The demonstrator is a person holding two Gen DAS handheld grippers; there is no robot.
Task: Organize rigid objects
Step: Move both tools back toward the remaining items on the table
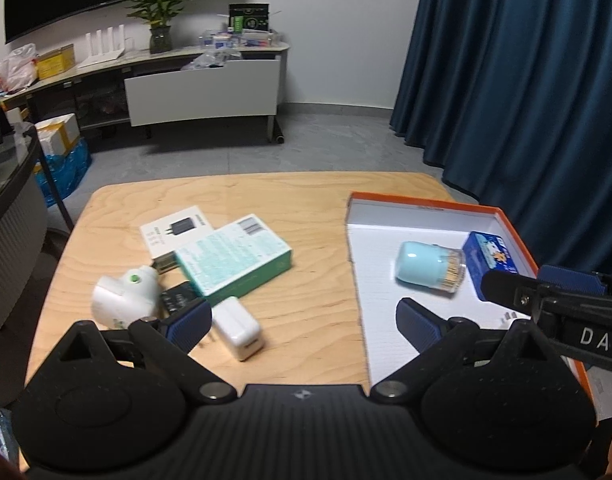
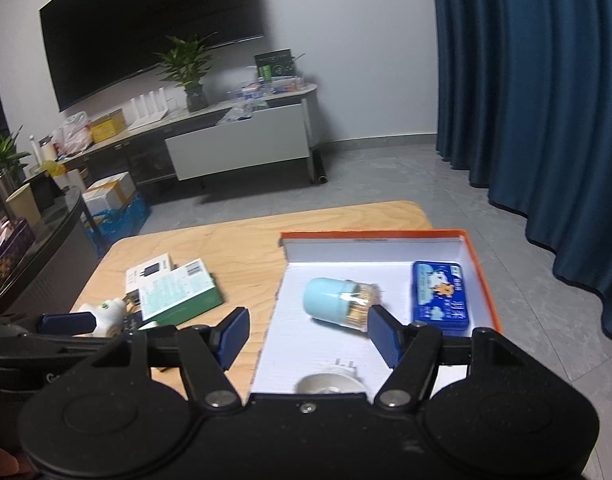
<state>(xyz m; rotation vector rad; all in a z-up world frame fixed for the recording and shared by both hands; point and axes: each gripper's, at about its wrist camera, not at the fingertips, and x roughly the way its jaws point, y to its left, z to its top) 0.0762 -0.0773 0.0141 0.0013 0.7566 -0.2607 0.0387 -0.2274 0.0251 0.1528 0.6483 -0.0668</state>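
Observation:
An orange-rimmed white tray (image 1: 426, 203) sits on the right of the wooden table (image 1: 298, 196). In it lie a light blue toothpick jar (image 1: 426, 270) on its side and a blue tin (image 1: 491, 257). On the left are a green box (image 1: 234, 260), a white charger box (image 1: 174, 231), a white elbow-shaped device (image 1: 120, 298), a black card (image 1: 178, 300) and a white power adapter (image 1: 238, 332). My left gripper (image 1: 302, 322) hangs open above the table, holding nothing. My right gripper (image 2: 306, 336) is open over the tray (image 2: 370, 234), just short of the jar (image 2: 338, 304). A white round plug (image 2: 330, 382) lies under it.
The blue tin (image 2: 440, 296) lies by the tray's right wall. A blue pad of the right gripper's fingers (image 1: 570, 280) reaches in above the tray's right side. Beyond the table are grey floor, a low media console (image 1: 202, 92) and dark blue curtains (image 1: 526, 80).

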